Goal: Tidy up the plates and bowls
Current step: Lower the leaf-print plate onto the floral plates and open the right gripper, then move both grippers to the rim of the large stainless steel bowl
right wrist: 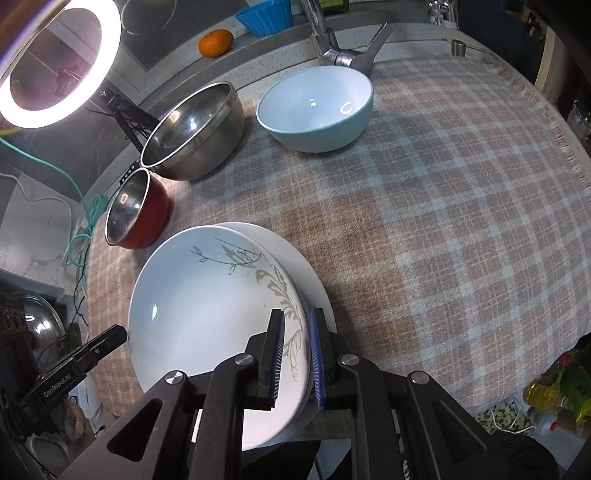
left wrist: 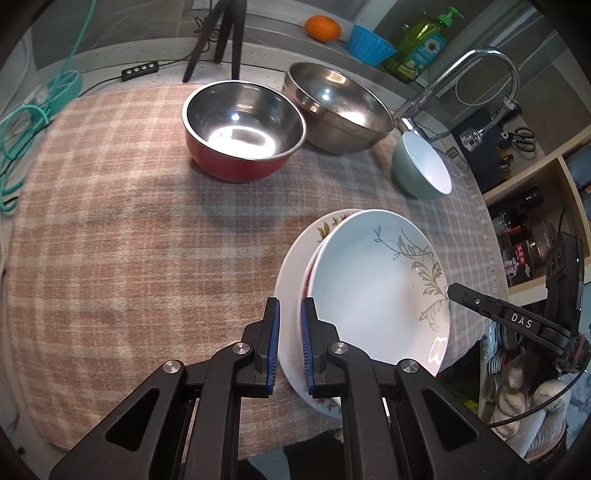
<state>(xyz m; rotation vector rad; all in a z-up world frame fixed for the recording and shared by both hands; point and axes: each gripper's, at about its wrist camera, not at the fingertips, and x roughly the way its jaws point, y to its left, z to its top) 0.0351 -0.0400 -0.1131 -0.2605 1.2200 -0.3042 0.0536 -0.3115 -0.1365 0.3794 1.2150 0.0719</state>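
Observation:
A pale blue plate with a grey leaf pattern (left wrist: 373,284) (right wrist: 207,314) lies on top of a white flowered plate (left wrist: 291,266) (right wrist: 314,284) on the checked cloth. My left gripper (left wrist: 290,343) is closed on the rim of the flowered plate. My right gripper (right wrist: 297,354) is closed on the rim of the leaf plate; its finger (left wrist: 480,302) shows at the plate's right edge in the left wrist view. A red bowl (left wrist: 243,129) (right wrist: 136,210), a steel bowl (left wrist: 340,107) (right wrist: 195,133) and a light blue bowl (left wrist: 421,166) (right wrist: 317,107) stand further back.
A faucet (left wrist: 461,74) (right wrist: 332,40), an orange (left wrist: 322,27) (right wrist: 216,43) and a blue cup (left wrist: 369,44) (right wrist: 264,16) are behind the cloth. A ring light (right wrist: 55,62) and its tripod (left wrist: 221,37) stand at the back left. The table edge is close below both grippers.

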